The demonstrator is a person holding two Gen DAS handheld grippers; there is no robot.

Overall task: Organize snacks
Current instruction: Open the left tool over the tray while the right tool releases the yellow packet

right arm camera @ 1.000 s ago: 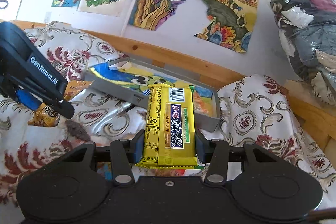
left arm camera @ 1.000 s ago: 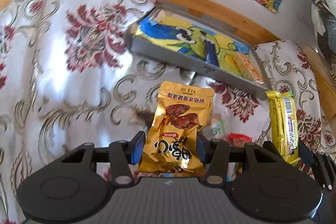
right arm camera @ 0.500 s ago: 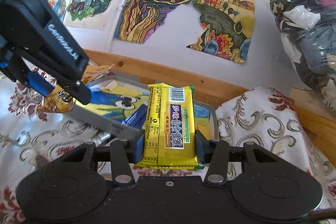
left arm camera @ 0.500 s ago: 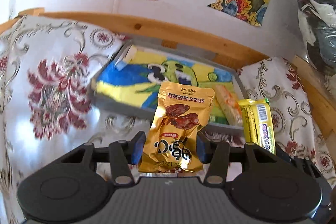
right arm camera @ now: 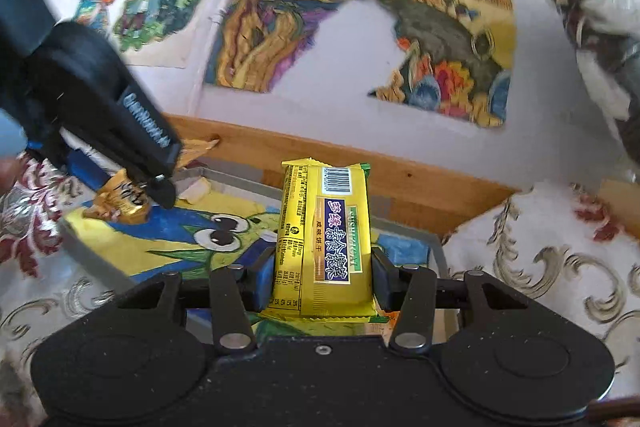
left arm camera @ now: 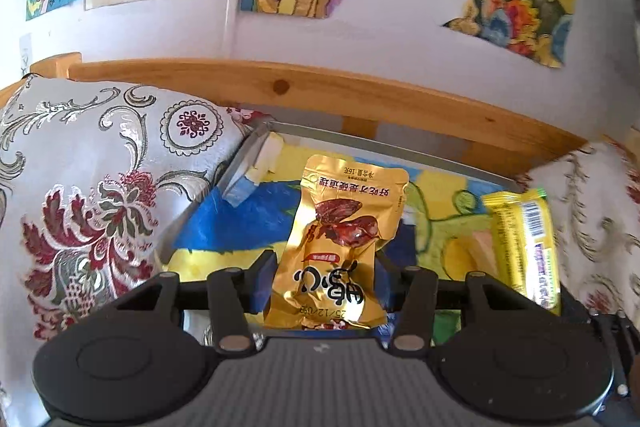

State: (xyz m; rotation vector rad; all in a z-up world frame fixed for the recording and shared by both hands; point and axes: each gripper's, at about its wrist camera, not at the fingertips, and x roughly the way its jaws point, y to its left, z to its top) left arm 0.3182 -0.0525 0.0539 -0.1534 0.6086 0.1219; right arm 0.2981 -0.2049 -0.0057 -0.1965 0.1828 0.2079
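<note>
Left wrist view: the left gripper (left arm camera: 326,277) clamps a gold date pouch (left arm camera: 340,243) at frame centre, over the grey tray (left arm camera: 400,147). Right wrist view: the right gripper (right arm camera: 322,277) pinches a yellow biscuit pack (right arm camera: 324,239) centrally above that tray; neither snack released, both placements outstanding.

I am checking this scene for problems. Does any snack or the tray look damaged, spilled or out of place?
Nothing stands out. The left gripper holds the gold date pouch and the right gripper holds the yellow biscuit pack, both sealed, over the grey tray. The pouch's print reads upside down, nothing more.
</note>
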